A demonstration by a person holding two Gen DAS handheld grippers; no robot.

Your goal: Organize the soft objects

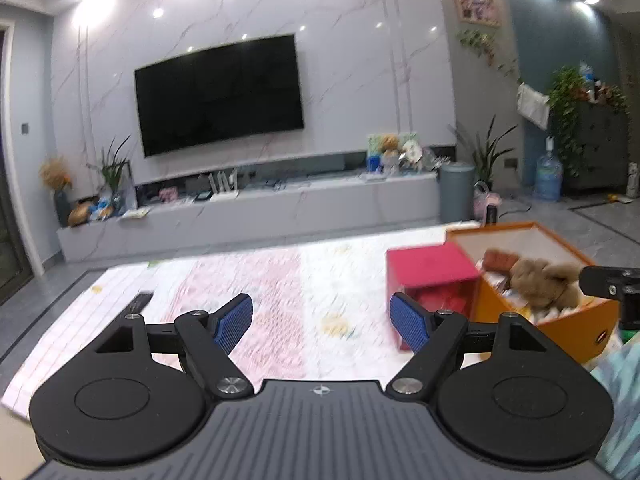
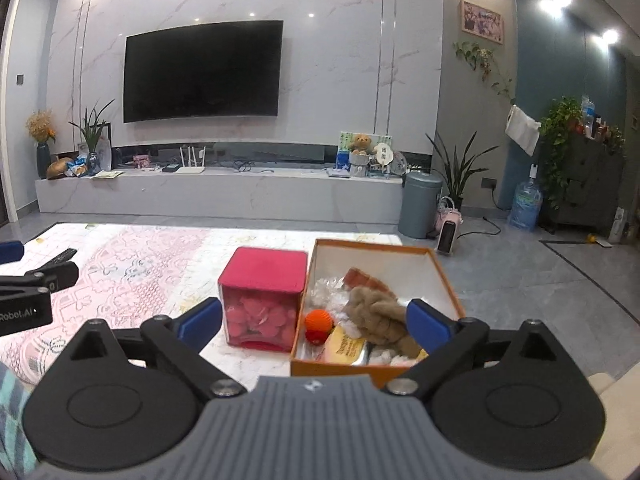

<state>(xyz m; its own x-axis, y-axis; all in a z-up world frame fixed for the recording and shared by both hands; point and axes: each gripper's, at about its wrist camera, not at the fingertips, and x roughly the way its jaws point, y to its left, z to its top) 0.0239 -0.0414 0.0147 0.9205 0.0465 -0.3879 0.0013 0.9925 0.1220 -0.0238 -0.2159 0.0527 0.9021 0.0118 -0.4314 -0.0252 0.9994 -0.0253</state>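
Note:
An orange box (image 2: 444,276) stands on the patterned mat and holds a brown plush toy (image 2: 380,316), an orange ball (image 2: 319,322), a yellow soft item (image 2: 346,346) and white fluffy pieces. The box also shows in the left wrist view (image 1: 568,320), blurred, with the brown plush (image 1: 544,280) inside. A pink-lidded clear cube (image 2: 262,300) full of pink soft pieces stands left of the box, and shows in the left wrist view (image 1: 430,276). My left gripper (image 1: 322,316) is open and empty above the mat. My right gripper (image 2: 316,320) is open and empty, just short of the cube and box.
The pink and white mat (image 2: 132,272) covers the floor in front of me. A black remote (image 1: 138,302) lies on its left part. A TV bench (image 2: 220,192), a grey bin (image 2: 420,204) and a small heater (image 2: 448,228) stand beyond it.

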